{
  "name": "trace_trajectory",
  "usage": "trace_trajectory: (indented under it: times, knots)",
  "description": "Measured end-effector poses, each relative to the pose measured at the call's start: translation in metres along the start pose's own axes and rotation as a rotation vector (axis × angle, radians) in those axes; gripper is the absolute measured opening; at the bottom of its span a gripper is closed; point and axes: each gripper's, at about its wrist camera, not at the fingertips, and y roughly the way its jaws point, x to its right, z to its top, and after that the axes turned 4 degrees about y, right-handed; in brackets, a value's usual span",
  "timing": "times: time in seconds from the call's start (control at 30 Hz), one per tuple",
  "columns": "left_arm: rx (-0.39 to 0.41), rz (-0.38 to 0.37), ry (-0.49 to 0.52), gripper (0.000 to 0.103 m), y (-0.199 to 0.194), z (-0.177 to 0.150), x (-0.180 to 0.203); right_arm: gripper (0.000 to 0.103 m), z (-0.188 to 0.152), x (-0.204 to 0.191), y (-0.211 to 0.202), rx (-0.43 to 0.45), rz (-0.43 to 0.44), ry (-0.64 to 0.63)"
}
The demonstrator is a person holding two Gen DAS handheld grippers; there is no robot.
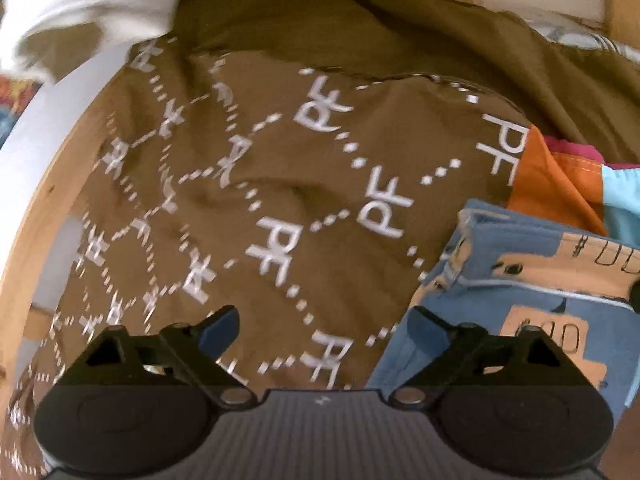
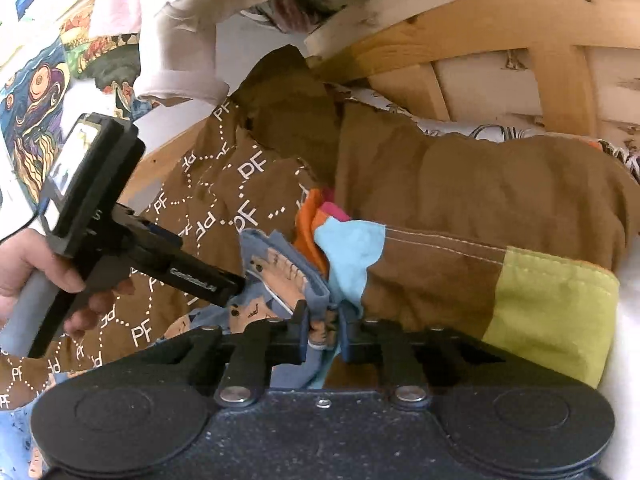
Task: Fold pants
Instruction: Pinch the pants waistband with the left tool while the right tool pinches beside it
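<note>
The blue pants [image 1: 532, 280] with orange patches and black doodles lie at the right of the left wrist view, on a brown "PF" blanket [image 1: 256, 184]. My left gripper [image 1: 324, 320] is open and empty above the blanket, just left of the pants' edge. In the right wrist view my right gripper [image 2: 324, 330] is shut on a bunched edge of the blue pants [image 2: 280, 272]. The left gripper's body [image 2: 120, 240], held by a hand, points its fingers at the same pants edge from the left.
A colour-block garment in brown, light blue, orange and lime [image 2: 460, 280] lies right of the pants. A wooden bed frame [image 2: 460, 44] runs behind. White and pink clothes [image 2: 180, 48] hang at upper left. A white rail [image 1: 52, 108] curves at left.
</note>
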Motion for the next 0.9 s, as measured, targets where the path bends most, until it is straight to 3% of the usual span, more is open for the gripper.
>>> trace_trajectory:
  times: [0.07,0.23,0.33,0.47,0.67,0.73,0.9]
  knots:
    - [-0.022,-0.049,-0.098,0.094,-0.01,-0.006,-0.016,0.014,-0.002,-0.007,-0.003,0.009,-0.004,-0.048]
    - [-0.067,-0.28,-0.381,0.094,-0.028,-0.01,-0.05,0.014,-0.008,-0.025,-0.009,0.038,-0.027,-0.176]
    - [-0.071,-0.395,-0.463,0.094,-0.031,0.001,-0.051,0.014,-0.014,-0.039,-0.01,0.051,-0.035,-0.273]
    - [-0.095,-0.488,-0.486,0.091,-0.03,0.019,-0.035,0.014,-0.023,-0.054,-0.01,0.054,-0.032,-0.38]
    - [-0.117,-0.522,-0.464,0.087,-0.035,0.038,-0.012,0.014,-0.028,-0.064,-0.01,0.055,-0.03,-0.463]
    - [-0.136,-0.487,-0.452,0.081,-0.038,0.041,-0.006,0.014,-0.03,-0.066,-0.01,0.053,-0.027,-0.477]
    - [-0.163,-0.403,-0.43,0.055,-0.036,0.038,0.003,0.014,-0.037,-0.074,-0.012,0.05,-0.009,-0.535]
